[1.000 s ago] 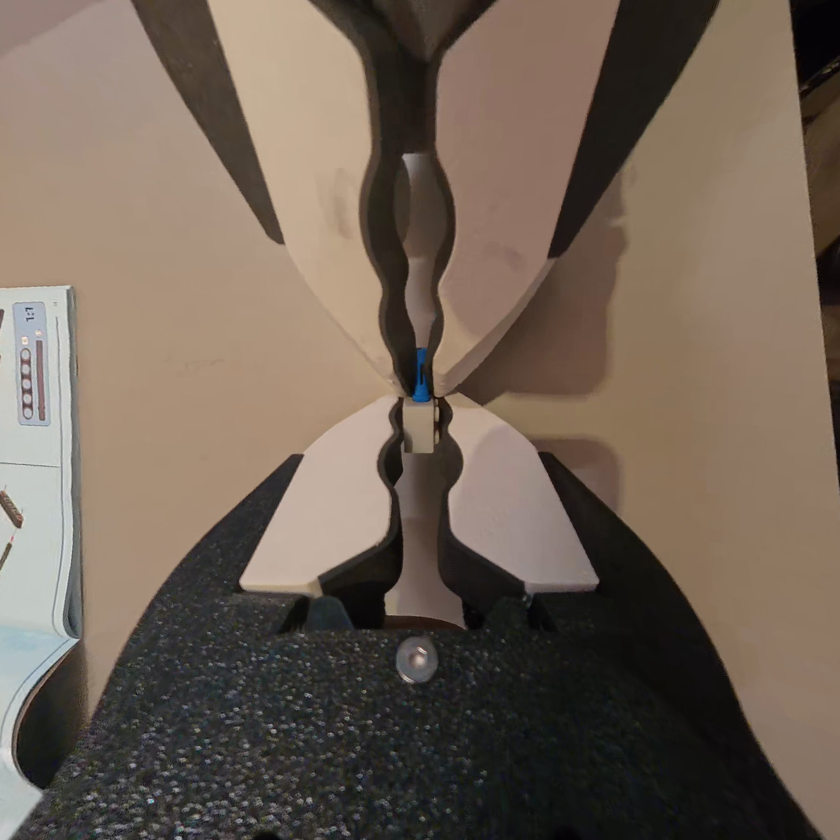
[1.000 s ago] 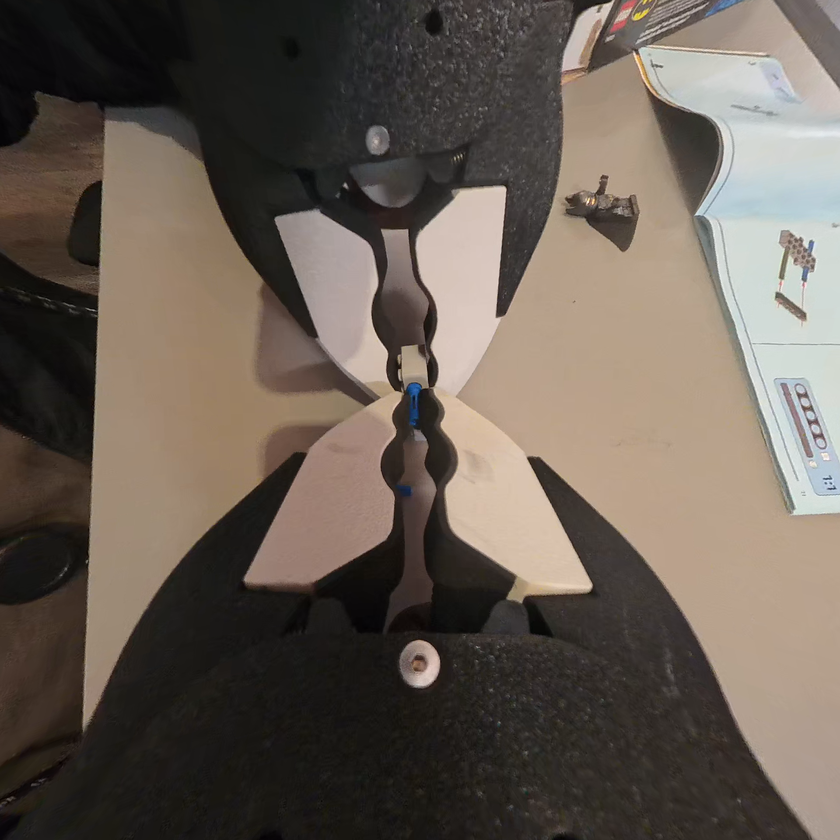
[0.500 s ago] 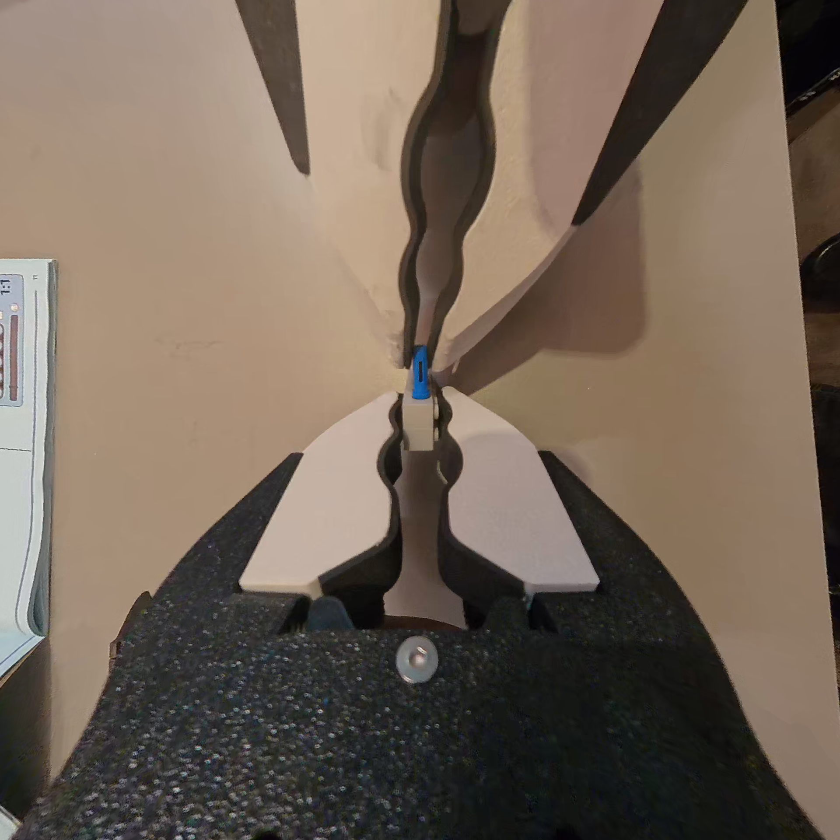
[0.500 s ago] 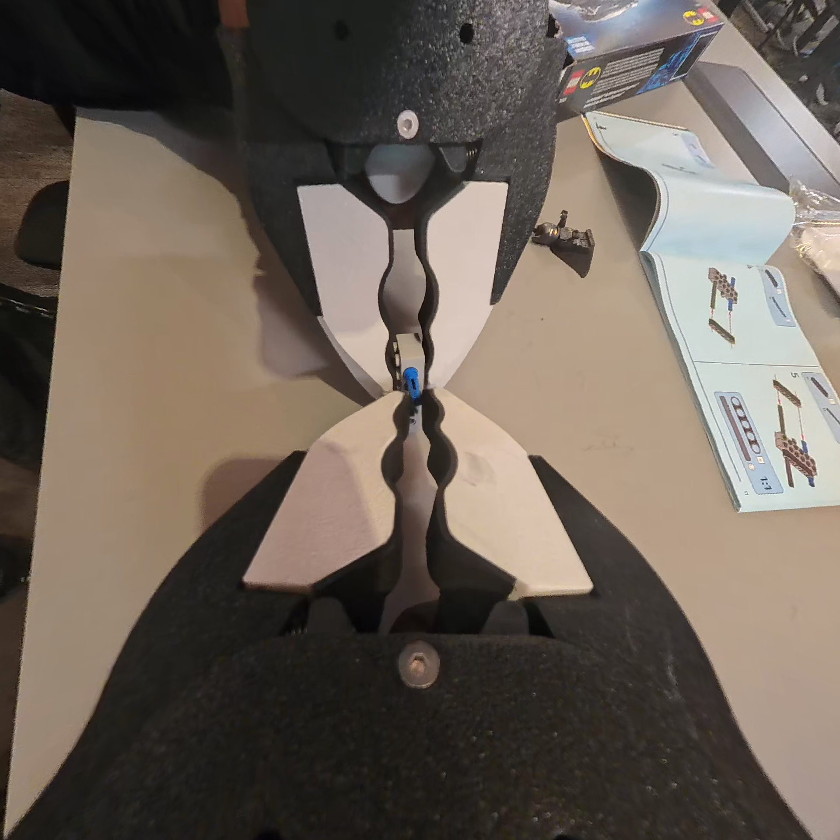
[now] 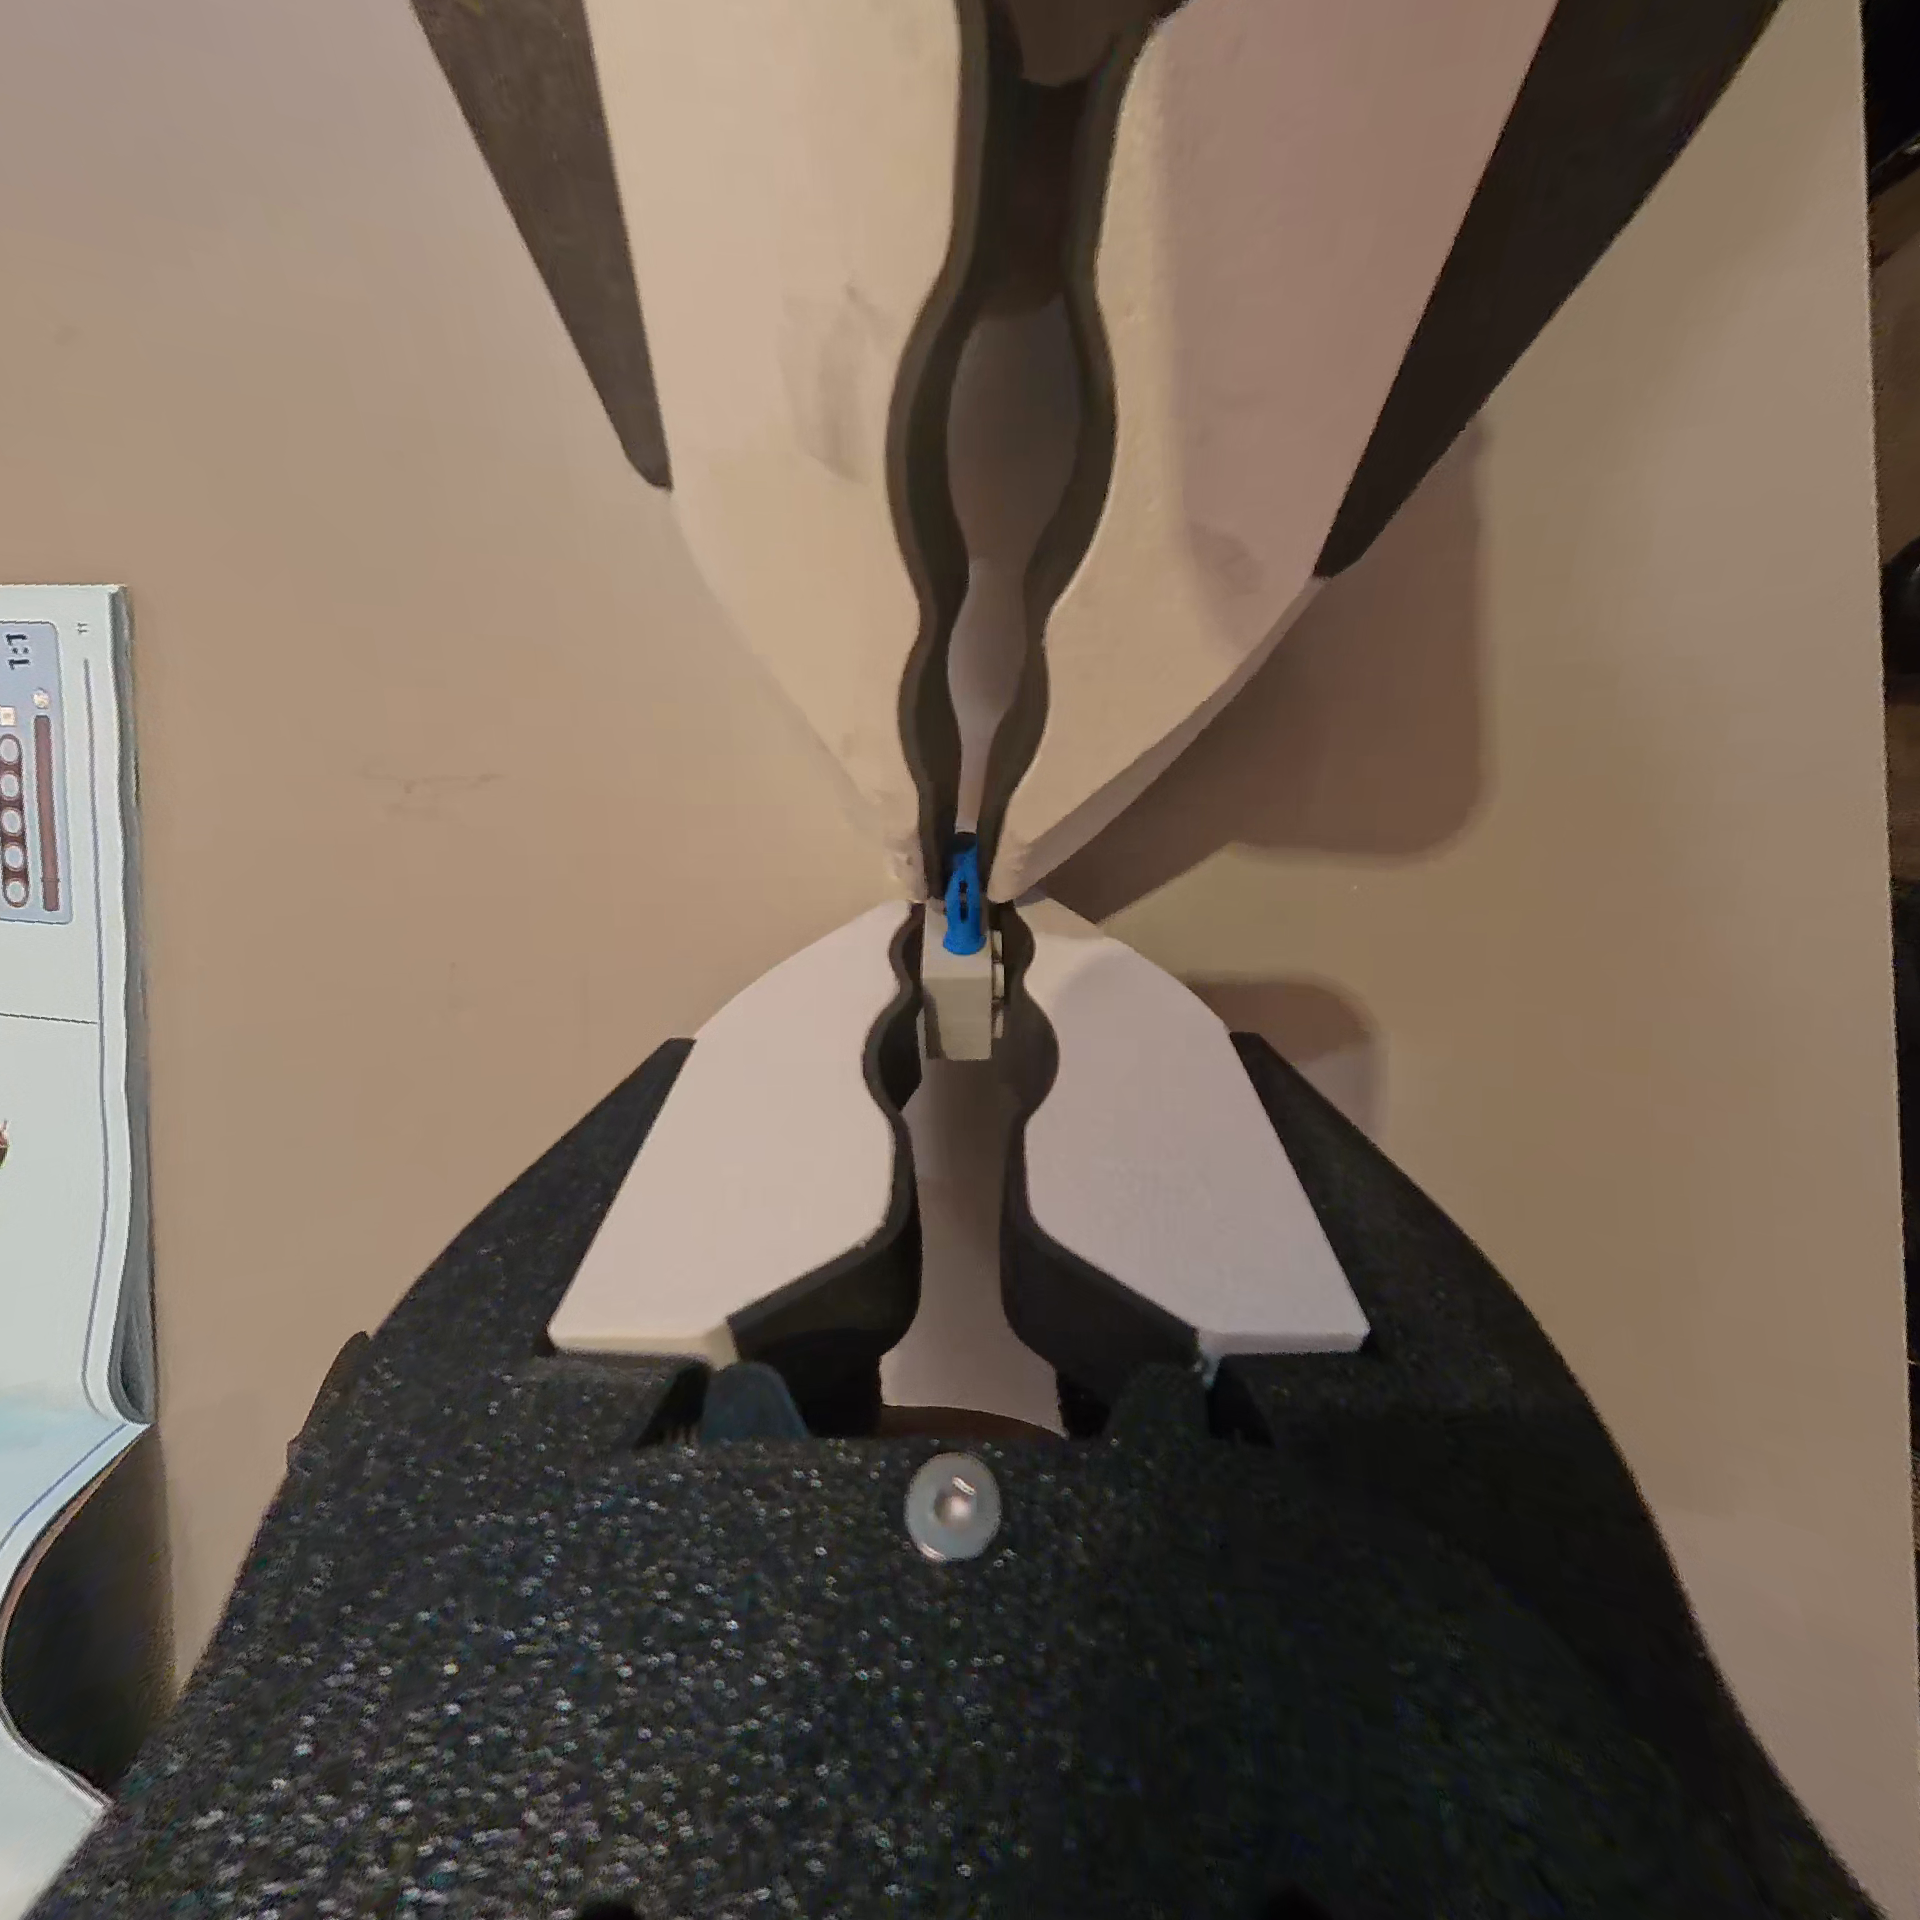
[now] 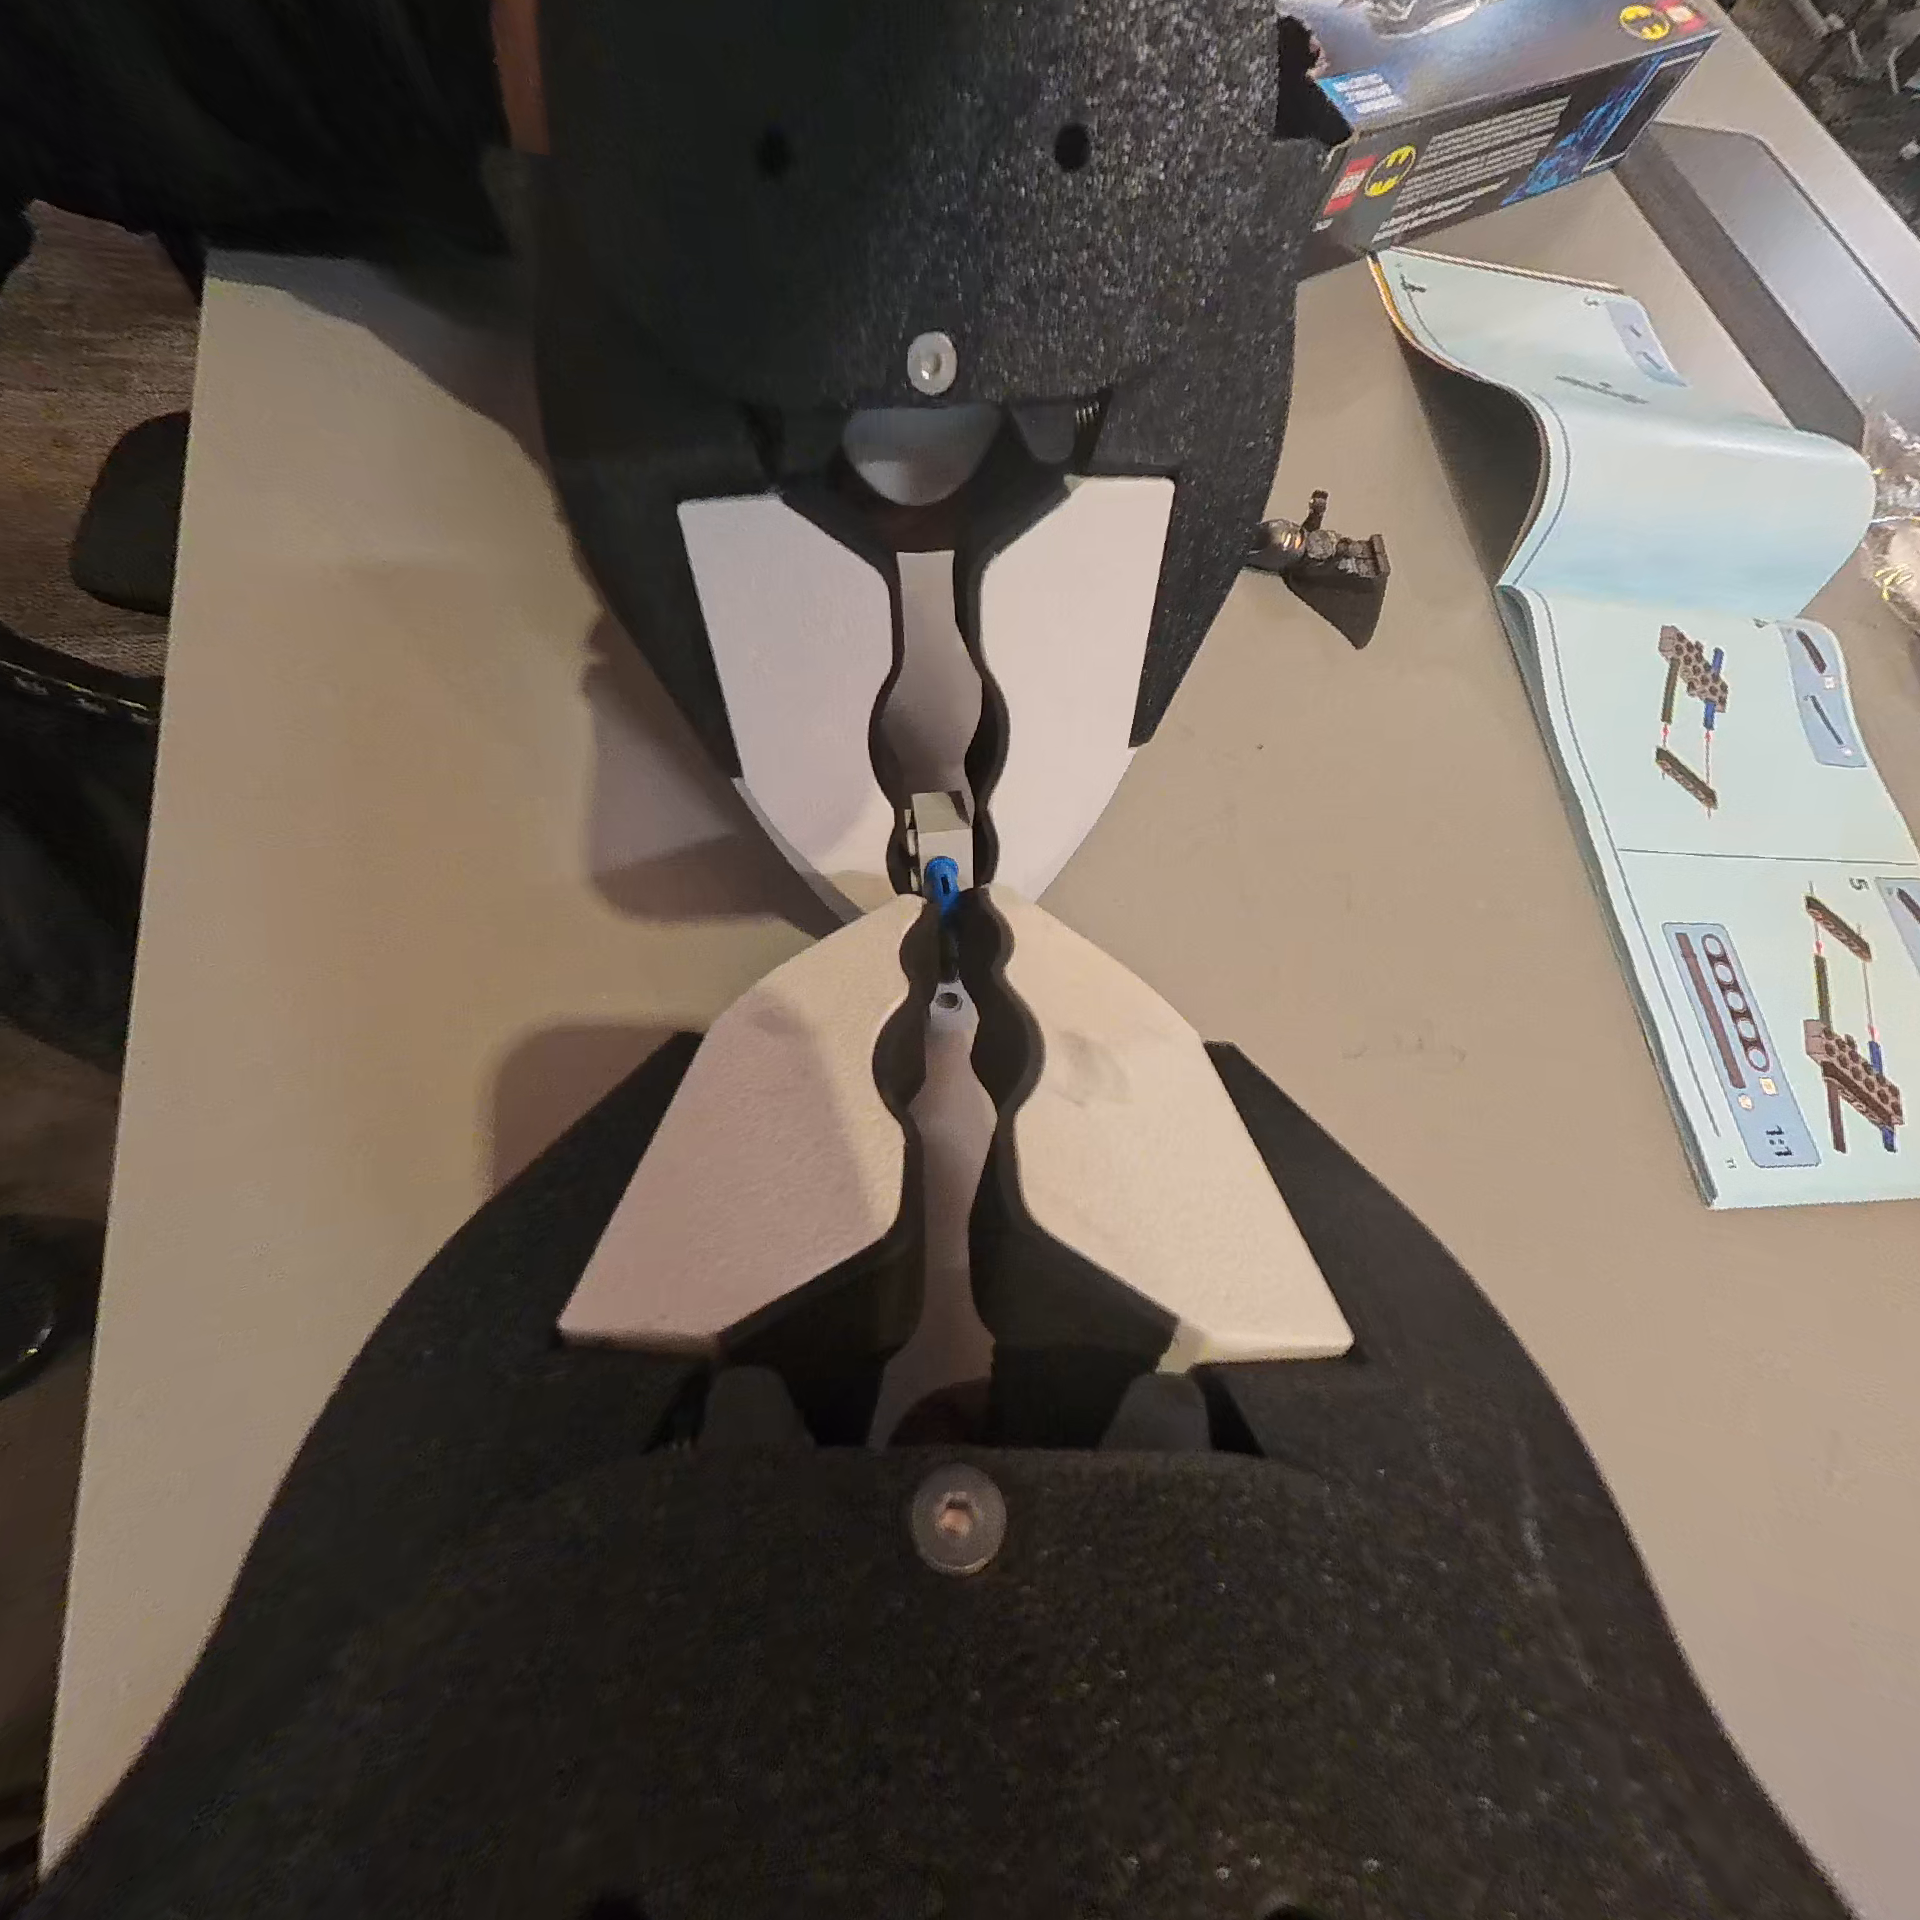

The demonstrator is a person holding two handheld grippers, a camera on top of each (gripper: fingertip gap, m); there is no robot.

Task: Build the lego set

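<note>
The left gripper [image 5: 961, 971]'s jaws are clamped on a small grey plastic block [image 5: 958, 1003], and the right gripper [image 6: 945, 935]'s jaws pinch a little blue plastic pin [image 6: 941, 883] stuck in that block. They meet tip to tip above the beige worktop [image 6: 395, 727], with an open light-blue booklet [image 6: 1714, 790] lying off to the side.

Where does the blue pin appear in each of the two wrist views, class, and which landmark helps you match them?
Left wrist view: blue pin just above centre, standing out of the grey block at the near fingertips.
Right wrist view: blue pin just above centre, between the two grippers' tips.
Shared landmark: the pale blue instruction booklet, at the left edge in one view and on the right in the other.
</note>
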